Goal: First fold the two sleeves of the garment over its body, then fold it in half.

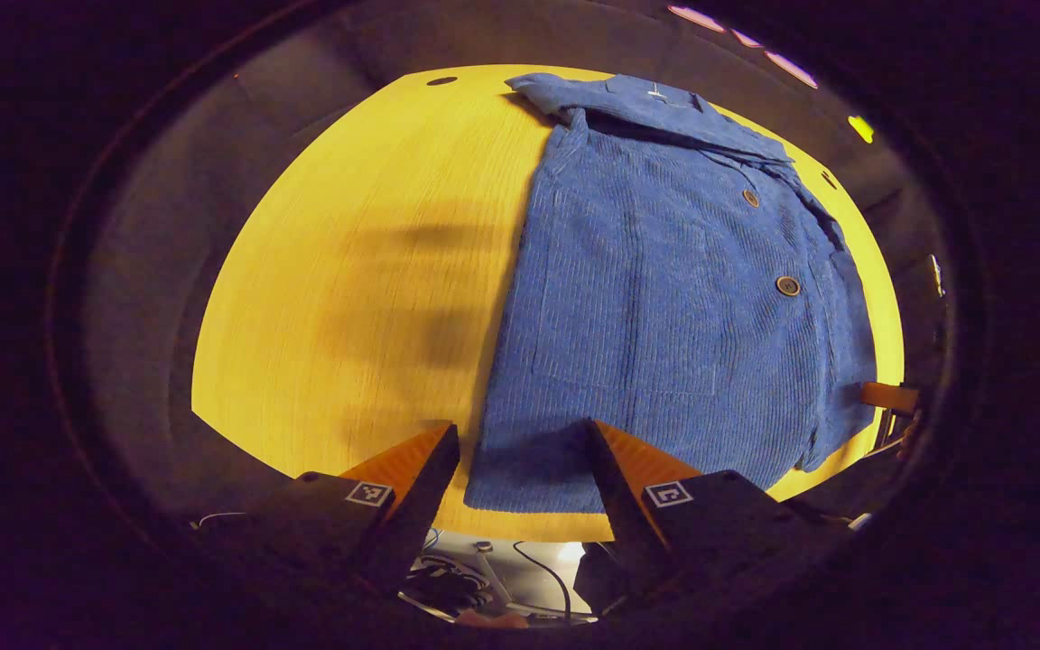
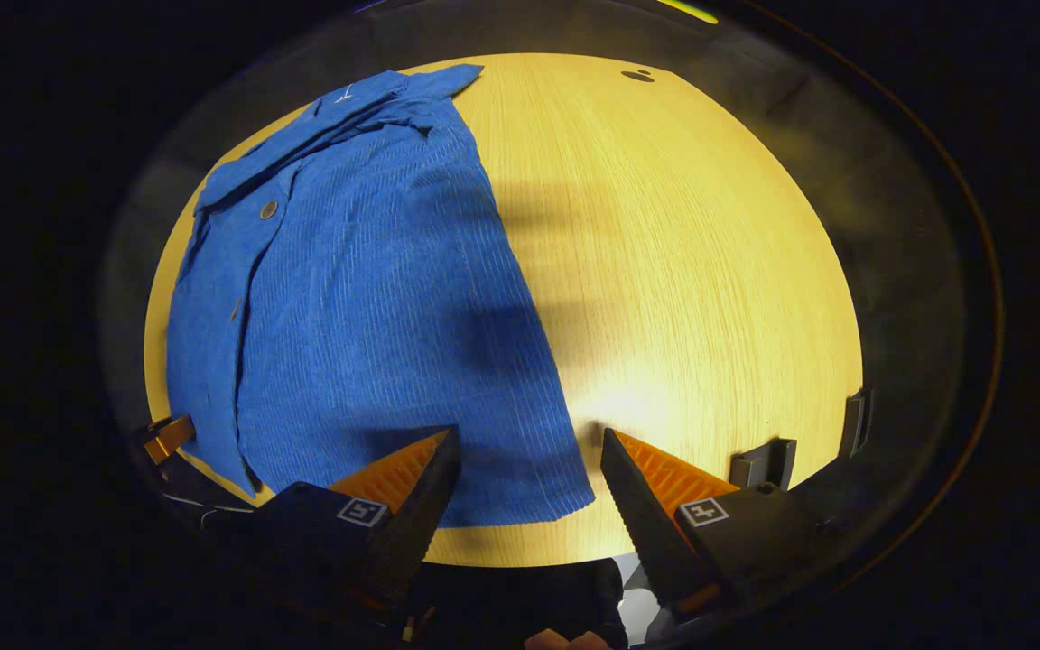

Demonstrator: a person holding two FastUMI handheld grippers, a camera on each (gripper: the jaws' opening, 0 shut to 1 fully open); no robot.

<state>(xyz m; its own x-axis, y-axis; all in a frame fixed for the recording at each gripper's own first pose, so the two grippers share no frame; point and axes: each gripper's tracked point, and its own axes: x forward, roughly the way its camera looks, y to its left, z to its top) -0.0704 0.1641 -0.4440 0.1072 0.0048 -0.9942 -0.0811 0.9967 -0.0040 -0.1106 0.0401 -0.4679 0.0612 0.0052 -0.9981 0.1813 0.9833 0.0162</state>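
The wooden worktop carries a blue corduroy garment, lying flat with collar at the far end and hem nearest. It looks soft, thick and floppy; the hem corners seem best to pinch. Left gripper and right gripper both hover spread, holding nothing.

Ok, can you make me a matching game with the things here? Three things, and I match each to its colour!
Things:
1. shirt
2. table
3. button

Colours:
A. brown
B. blue
C. yellow wood

Right pairs: 1-B, 2-C, 3-A.
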